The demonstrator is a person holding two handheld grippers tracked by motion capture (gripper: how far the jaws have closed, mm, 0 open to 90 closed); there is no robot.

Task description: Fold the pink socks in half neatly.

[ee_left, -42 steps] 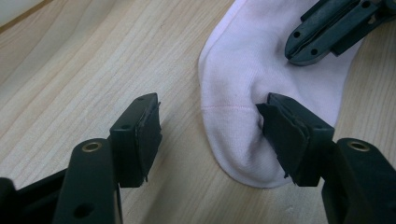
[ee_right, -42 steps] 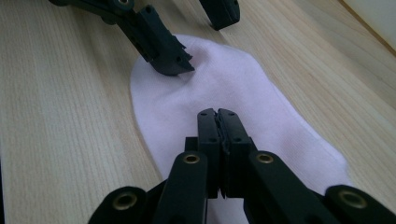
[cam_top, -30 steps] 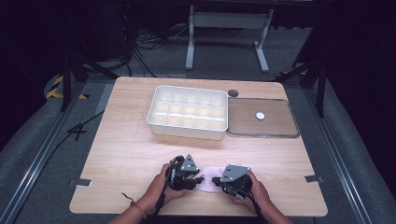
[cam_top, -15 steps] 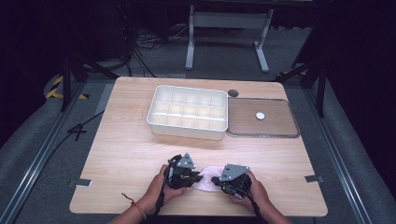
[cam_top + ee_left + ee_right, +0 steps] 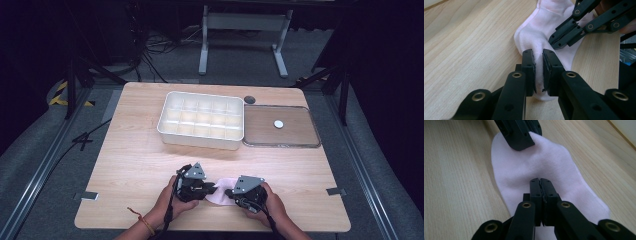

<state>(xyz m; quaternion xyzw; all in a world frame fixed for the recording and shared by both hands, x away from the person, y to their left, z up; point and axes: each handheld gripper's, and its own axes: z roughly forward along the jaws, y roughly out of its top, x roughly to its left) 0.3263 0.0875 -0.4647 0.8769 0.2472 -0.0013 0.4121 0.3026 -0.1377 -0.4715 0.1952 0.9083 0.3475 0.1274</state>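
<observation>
Wooden table [image 5: 135, 165], seen from above, with a white compartmented tray [image 5: 201, 120] at its far middle and, touching the tray's right side, a flat clear lid [image 5: 295, 142] that bears a small white disc [image 5: 278, 123]; every compartment of the tray that can be seen holds nothing. At the near edge, between the person's two hands, a pale pink sock [image 5: 220, 192] lies flat on the wood, well apart from the tray. The left gripper [image 5: 538, 70] is clamped on a raised fold of fabric at one end of the sock; its jaws have just been closing, and the cloth is now pinched between the pads, which stand slightly apart around the fold. The right gripper [image 5: 541, 192] meets the sock from the opposite end with its jaws drawn fully together; a pinch of fabric appears to be caught between them, though the frames do not make the hold certain. In the left gripper view the right gripper's tips rest on the sock just beyond the left one's. Judged from this arrangement, the work stands at an early stage: both ends of the sock are secured, but the sock is neither lifted, folded nor rolled, and placing it in a compartment of the tray is yet to be done.
</observation>
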